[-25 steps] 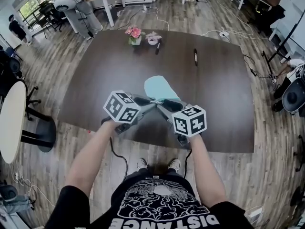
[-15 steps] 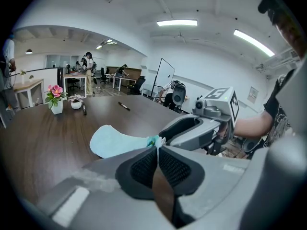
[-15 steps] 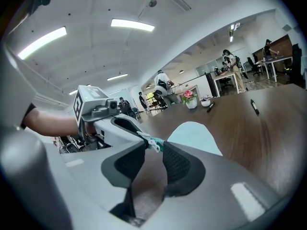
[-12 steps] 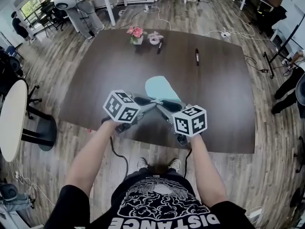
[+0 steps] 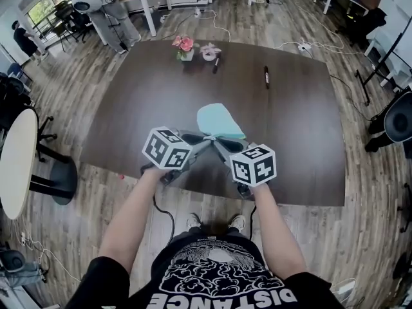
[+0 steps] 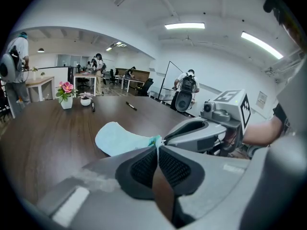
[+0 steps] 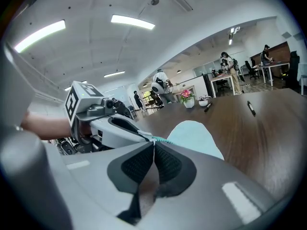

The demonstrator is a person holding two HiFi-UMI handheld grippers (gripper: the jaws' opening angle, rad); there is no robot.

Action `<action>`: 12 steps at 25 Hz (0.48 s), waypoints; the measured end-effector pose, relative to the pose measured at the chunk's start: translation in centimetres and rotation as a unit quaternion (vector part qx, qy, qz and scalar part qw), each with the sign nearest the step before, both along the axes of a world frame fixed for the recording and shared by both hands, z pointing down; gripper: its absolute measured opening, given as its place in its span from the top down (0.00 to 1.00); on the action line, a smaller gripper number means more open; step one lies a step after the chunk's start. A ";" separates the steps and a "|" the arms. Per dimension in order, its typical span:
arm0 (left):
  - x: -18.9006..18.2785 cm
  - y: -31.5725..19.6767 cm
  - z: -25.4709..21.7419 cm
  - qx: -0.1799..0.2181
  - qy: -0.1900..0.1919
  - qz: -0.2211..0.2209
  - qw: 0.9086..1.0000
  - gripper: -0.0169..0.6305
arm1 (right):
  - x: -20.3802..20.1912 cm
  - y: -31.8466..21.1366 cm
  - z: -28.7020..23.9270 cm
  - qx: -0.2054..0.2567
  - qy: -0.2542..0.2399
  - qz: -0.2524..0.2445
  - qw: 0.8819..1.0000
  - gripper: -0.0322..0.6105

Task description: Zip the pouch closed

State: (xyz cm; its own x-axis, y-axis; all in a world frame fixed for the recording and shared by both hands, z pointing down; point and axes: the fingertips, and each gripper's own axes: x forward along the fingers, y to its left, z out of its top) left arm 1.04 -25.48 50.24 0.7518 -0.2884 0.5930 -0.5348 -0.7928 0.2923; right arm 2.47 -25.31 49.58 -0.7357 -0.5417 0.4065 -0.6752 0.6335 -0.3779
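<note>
A light teal pouch lies flat on the dark brown table, its near end towards me. Both grippers meet at that near end. My left gripper is shut on the pouch's near corner; in the left gripper view the teal fabric runs right up to its closed tips. My right gripper has just been closing, and its pads now meet on the small zipper pull at the end of the teal zip. The pouch stretches away beyond the tips.
At the table's far side stand a pink flower pot and a small bowl, with two dark pens nearby. The table's near edge runs just under my hands. A round white table stands at left.
The right gripper's jaws have closed at the pouch's near end, and its marker cube sits slightly further left. The left gripper and the pouch have stayed put.
</note>
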 end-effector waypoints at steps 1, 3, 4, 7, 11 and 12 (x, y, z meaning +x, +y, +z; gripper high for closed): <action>-0.1 0.1 0.0 0.000 0.001 -0.010 1.000 0.94 | -0.1 0.1 0.0 0.000 0.000 0.000 1.000 0.94; -0.3 0.2 -0.2 -0.001 0.008 -0.029 1.000 0.94 | -0.2 0.2 -0.2 0.001 -0.002 -0.002 1.000 0.94; -0.4 0.3 -0.3 -0.003 0.011 -0.037 0.999 0.94 | -0.3 0.3 -0.3 0.002 -0.002 -0.004 1.000 0.94; -0.7 0.5 -0.2 -0.005 0.012 -0.052 0.999 0.95 | -0.6 0.4 -0.2 0.004 0.004 -0.011 1.000 0.94; -1.2 0.4 -0.2 -0.002 0.005 -0.062 0.998 0.95 | -1.0 0.4 -0.2 0.006 0.007 -0.010 1.000 0.94; -1.3 0.4 -0.3 0.000 0.004 -0.064 0.998 0.94 | -1.0 0.3 -0.3 0.006 0.006 -0.009 1.000 0.94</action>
State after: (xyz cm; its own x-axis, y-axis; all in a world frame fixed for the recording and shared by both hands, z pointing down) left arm -0.28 -25.09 49.94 0.7139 -0.3820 0.5869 -0.6292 -0.7177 0.2982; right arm 1.44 -24.97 49.32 -0.7406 -0.5336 0.4085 -0.6680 0.6505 -0.3614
